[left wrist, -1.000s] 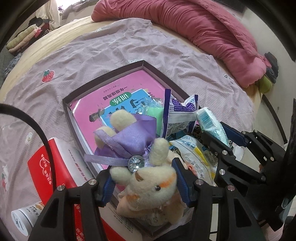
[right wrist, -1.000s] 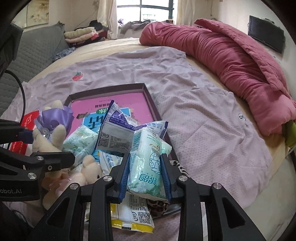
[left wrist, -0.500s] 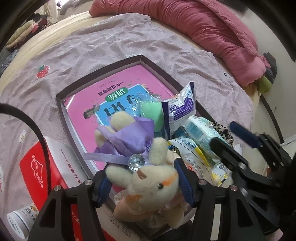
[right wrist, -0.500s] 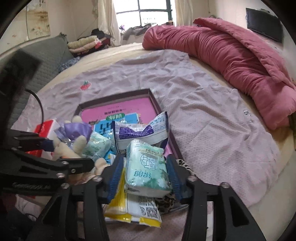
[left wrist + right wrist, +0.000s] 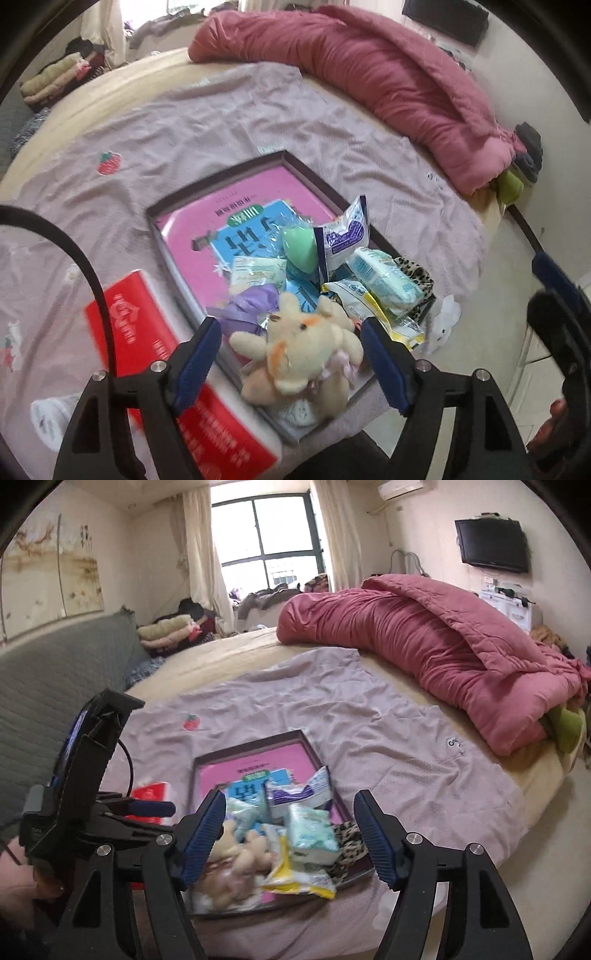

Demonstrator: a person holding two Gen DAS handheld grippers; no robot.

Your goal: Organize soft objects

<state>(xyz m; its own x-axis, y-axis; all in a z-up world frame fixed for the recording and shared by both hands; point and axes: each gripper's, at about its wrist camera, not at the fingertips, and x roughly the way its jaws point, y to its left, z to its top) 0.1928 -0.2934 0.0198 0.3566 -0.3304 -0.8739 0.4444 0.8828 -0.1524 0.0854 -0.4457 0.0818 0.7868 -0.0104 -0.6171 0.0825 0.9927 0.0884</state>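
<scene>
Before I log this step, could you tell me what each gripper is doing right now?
Left gripper: open, holding nothing; plush toy lies between its fingers.
Right gripper: open, empty.

Plush toy [image 5: 306, 354] and packets [image 5: 384, 280] in tray [image 5: 221, 177]

the right gripper [image 5: 290, 834] hangs spread wide above a dark shallow tray [image 5: 236, 754] on the lilac bedsheet [image 5: 388, 746], where a cream plush toy [image 5: 236, 860], somewhat blurred, lies beside a pale green tissue pack [image 5: 312, 830].
</scene>
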